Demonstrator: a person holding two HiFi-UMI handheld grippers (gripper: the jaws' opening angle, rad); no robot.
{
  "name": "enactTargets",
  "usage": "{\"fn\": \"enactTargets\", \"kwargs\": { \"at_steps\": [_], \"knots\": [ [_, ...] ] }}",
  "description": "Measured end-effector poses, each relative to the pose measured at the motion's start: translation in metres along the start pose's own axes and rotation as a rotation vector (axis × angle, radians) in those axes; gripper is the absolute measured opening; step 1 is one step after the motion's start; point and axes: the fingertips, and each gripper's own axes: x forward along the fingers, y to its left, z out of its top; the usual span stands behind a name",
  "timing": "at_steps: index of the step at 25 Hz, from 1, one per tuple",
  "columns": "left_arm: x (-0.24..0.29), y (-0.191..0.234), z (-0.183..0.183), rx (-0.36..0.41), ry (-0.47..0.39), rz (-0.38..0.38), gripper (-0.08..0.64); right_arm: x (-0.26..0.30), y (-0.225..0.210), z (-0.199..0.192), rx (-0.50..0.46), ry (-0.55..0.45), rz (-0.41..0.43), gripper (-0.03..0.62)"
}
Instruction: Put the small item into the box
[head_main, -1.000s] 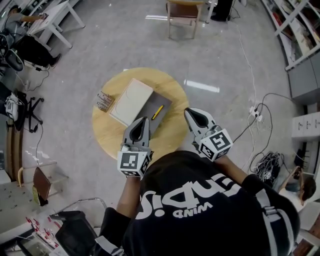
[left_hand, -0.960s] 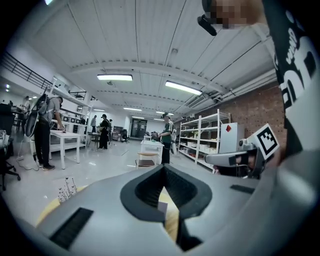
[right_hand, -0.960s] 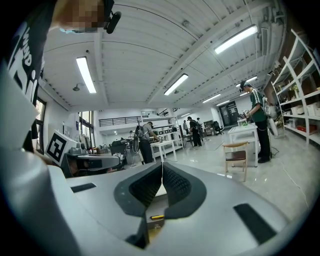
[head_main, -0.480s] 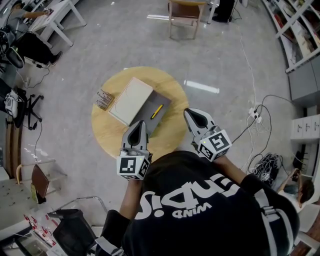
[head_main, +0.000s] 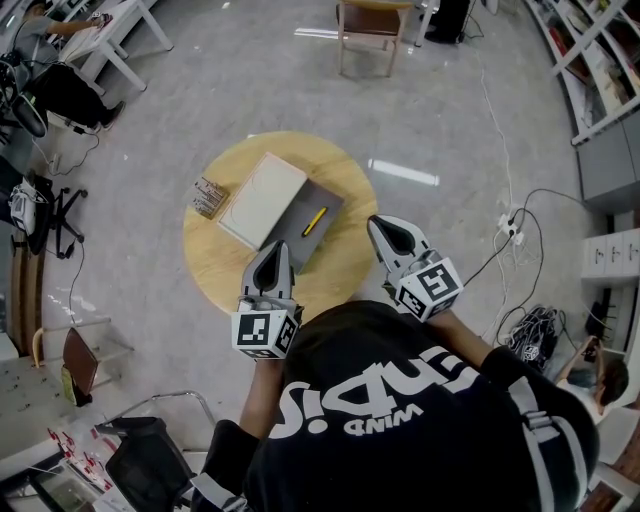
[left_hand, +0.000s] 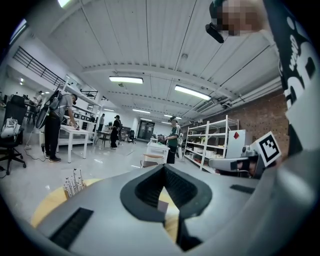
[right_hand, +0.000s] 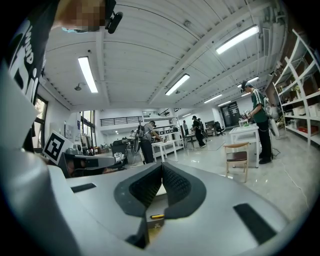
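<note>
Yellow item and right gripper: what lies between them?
Nothing loose. In the head view, only the edge of the grey panel under the yellow item and a strip of bare wooden table separate it from the right gripper.

We see bright, even light from ceiling strip lamps (left_hand: 126, 79); glare streaks the glossy floor (head_main: 404, 172); both gripper views bend hard at their dark edges, foreground soft.

Head view looks steeply down on table (head_main: 215, 270); tool views skim it
</note>
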Motion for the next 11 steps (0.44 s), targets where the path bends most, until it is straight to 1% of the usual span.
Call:
{"fn": "enactTargets", "kwargs": {
  "at_steps": [11],
  "knots": [
    [0.0001,-0.0037,-0.0028,-0.005,0.014,-0.009,0.011,-0.0008,0.0019,-0.0035,-0.004,0.018,0.004,0.005]
  ]
}}
